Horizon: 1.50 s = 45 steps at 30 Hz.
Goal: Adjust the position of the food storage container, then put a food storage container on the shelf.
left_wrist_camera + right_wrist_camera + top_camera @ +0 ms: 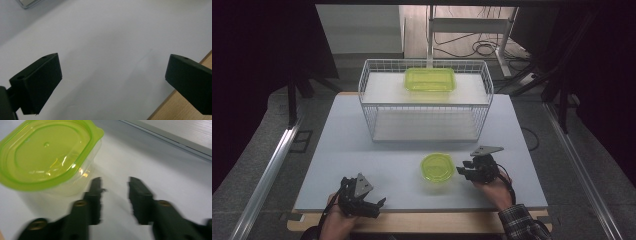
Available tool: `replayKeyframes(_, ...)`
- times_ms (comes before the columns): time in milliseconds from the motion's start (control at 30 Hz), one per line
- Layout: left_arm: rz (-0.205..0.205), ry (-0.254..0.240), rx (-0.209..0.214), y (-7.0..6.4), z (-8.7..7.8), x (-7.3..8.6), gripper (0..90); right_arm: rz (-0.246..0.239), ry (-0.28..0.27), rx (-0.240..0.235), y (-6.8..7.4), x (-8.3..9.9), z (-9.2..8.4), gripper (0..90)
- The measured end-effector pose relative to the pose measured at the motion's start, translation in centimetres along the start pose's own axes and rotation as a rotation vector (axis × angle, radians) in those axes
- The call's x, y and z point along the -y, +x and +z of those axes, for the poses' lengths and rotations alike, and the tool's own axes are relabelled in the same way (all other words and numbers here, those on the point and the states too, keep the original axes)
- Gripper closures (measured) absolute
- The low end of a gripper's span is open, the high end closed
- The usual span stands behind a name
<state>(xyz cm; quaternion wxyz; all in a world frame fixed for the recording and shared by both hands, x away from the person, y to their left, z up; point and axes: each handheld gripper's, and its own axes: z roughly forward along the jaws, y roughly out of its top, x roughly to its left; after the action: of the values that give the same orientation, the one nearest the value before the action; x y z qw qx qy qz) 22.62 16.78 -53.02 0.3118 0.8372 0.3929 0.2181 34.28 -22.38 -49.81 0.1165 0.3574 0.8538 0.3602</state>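
A small round clear container with a yellow-green lid (437, 167) stands on the pale grey table (362, 150) near the front. In the right gripper view the same container (47, 152) lies up and to the left of the jaws. My right gripper (460, 171) (115, 183) sits just right of it, open, with nothing between its jaws and no contact with the container. Near the table's front left edge my left gripper (379, 206) (113, 67) rests wide open over bare table.
A white wire rack (424, 100) stands at the back of the table, with a larger rectangular yellow-green lidded container (430, 79) on its top shelf. A wooden strip (180, 105) borders the table's front edge. Dark curtains flank both sides.
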Motion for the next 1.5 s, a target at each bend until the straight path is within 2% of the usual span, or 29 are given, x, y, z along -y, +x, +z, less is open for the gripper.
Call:
replayKeyframes(100,-0.002,0.002,-0.001,0.0,0.0,0.0,0.4,-0.005,0.000,0.006,-0.2,0.5,-0.2,39.5)
replayKeyframes(200,-0.007,0.001,0.000,0.0,0.0,0.1,0.4,0.005,0.007,-0.005,-0.4,0.8,-0.4,30.4)
replayKeyframes(333,0.002,0.006,-0.001,0.0,0.1,0.0,0.4,0.016,-0.007,-0.006,-0.6,0.9,-0.8,23.9)
replayKeyframes(500,0.000,0.003,0.000,0.0,0.1,0.0,0.4,0.039,-0.040,-0.031,-0.8,0.9,-1.2,15.9)
replayKeyframes(700,0.004,0.006,0.000,0.0,0.1,-0.1,0.4,0.055,-0.035,-0.035,-0.6,0.5,-1.5,6.2)
replayKeyframes(800,0.004,0.006,-0.001,0.0,0.1,-0.1,0.5,0.070,-0.013,-0.025,-0.4,0.3,-1.7,8.6)
replayKeyframes(933,0.004,0.007,0.001,0.0,0.2,-0.1,0.4,0.109,-0.033,-0.045,-0.4,-0.2,-2.3,20.4)
replayKeyframes(1033,0.005,0.008,0.001,0.0,0.2,-0.1,0.4,0.141,-0.056,-0.080,-0.7,-0.6,-2.7,28.7)
replayKeyframes(1167,0.007,0.010,0.000,-0.1,0.2,-0.1,0.4,0.197,-0.082,-0.155,-1.1,-1.3,-2.7,38.1)
replayKeyframes(1333,0.007,0.010,0.000,-0.1,0.2,-0.1,0.5,0.250,-0.071,-0.221,-1.4,-2.2,-1.7,48.3)
replayKeyframes(1500,0.008,0.009,0.000,-0.1,0.2,-0.1,0.5,0.293,-0.037,-0.270,-1.7,-2.7,-0.3,53.8)
